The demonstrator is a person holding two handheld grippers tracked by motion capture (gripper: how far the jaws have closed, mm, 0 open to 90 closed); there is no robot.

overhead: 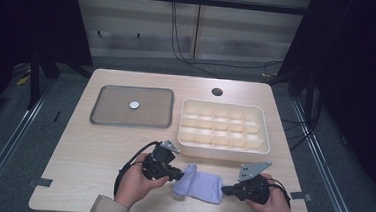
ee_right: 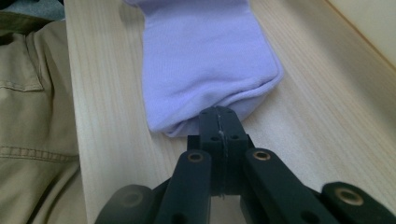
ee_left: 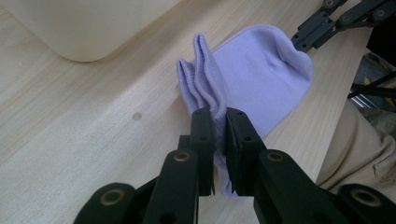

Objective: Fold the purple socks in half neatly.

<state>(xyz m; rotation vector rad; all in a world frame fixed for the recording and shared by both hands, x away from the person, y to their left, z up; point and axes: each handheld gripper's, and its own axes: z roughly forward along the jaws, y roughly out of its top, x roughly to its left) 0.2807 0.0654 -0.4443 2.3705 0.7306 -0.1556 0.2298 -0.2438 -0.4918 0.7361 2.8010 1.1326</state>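
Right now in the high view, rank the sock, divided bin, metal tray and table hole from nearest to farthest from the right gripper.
1. Sock, pinched in the right gripper.
2. Divided bin, just beyond.
3. Table hole, behind the bin.
4. Metal tray, far left; close to the hole's rank.

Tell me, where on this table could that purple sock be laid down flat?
Bare wood lies left of the left gripper, below the grey tray, and along the table's far edge behind the divided box. It is crowded at the near edge, where both grippers, the right gripper too, pinch the sock.
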